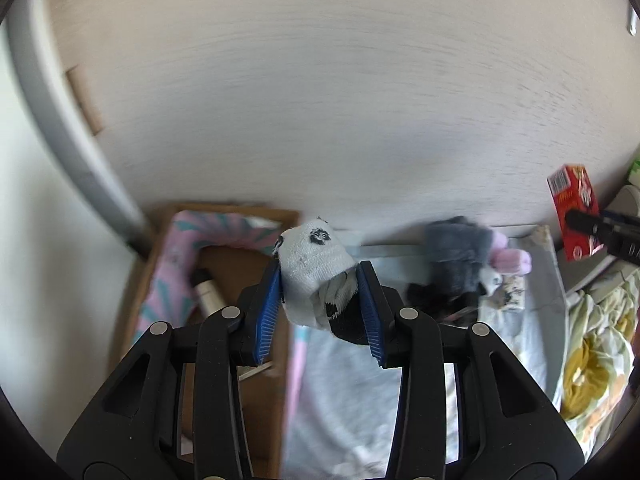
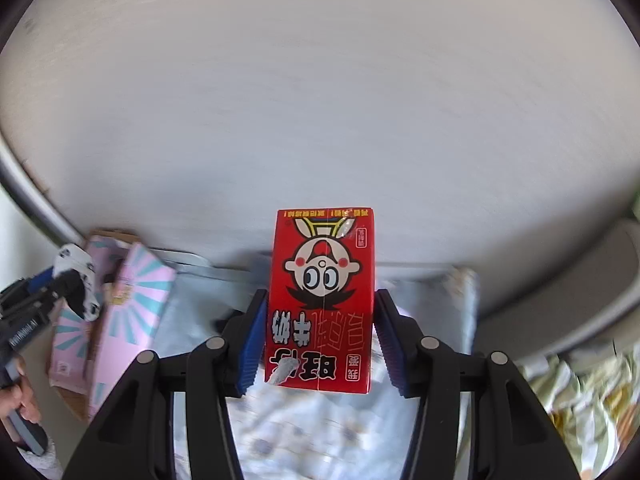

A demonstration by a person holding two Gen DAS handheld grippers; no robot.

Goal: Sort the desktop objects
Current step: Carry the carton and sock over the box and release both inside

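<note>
Left gripper [image 1: 320,300] ribbed blue pads pinching soft knitted white sock [image 1: 316,268] (black blotches), right gripper [image 2: 320,336] clamping glossy red rectangular carton [image 2: 322,300], pale woodgrain desk [image 1: 300,100] behind.

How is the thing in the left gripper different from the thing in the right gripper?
The left gripper is shut on a white sock with black marks; the right gripper is shut on a red carton with a cartoon face. The sock is soft and bunched up, while the carton is stiff, flat-sided and box-shaped. The sock bulges between its pads; the carton keeps its straight edges. Both are held clear of the surface below.
</note>
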